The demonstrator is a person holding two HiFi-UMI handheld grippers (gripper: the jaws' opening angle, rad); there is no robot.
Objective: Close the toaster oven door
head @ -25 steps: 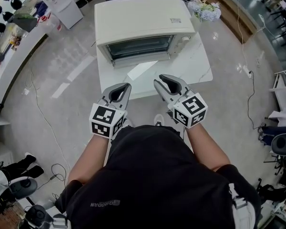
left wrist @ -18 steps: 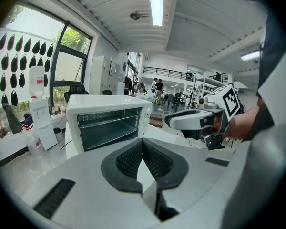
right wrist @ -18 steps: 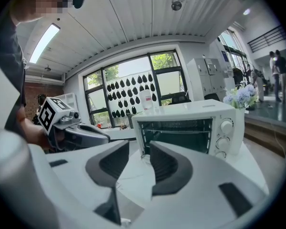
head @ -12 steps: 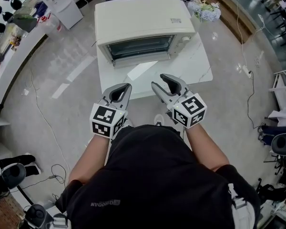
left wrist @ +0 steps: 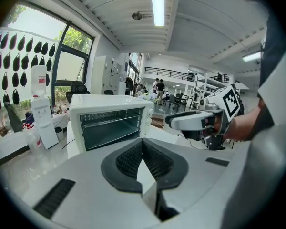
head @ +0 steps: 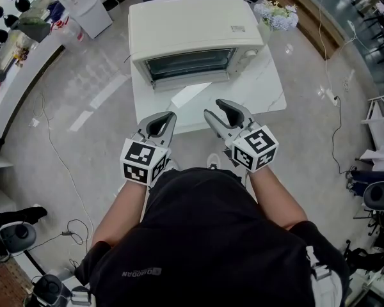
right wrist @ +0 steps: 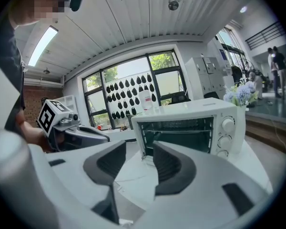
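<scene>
On the white worktop (head: pixel 264 82) stands the toaster oven (head: pixel 195 27) — its door (head: pixel 189 94) hangs open, lying flat toward the person. Over the worktop's near edge, well short of the door, hover the left gripper (head: pixel 168 115), jaws together and empty, and the right gripper (head: pixel 213 107) — jaws apart, having just been opening, nothing between them.

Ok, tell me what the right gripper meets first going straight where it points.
Probably the lowered door of the toaster oven: the right gripper, jaws just opened with nothing between them, aims slightly down at it. Depth is unclear.
</scene>
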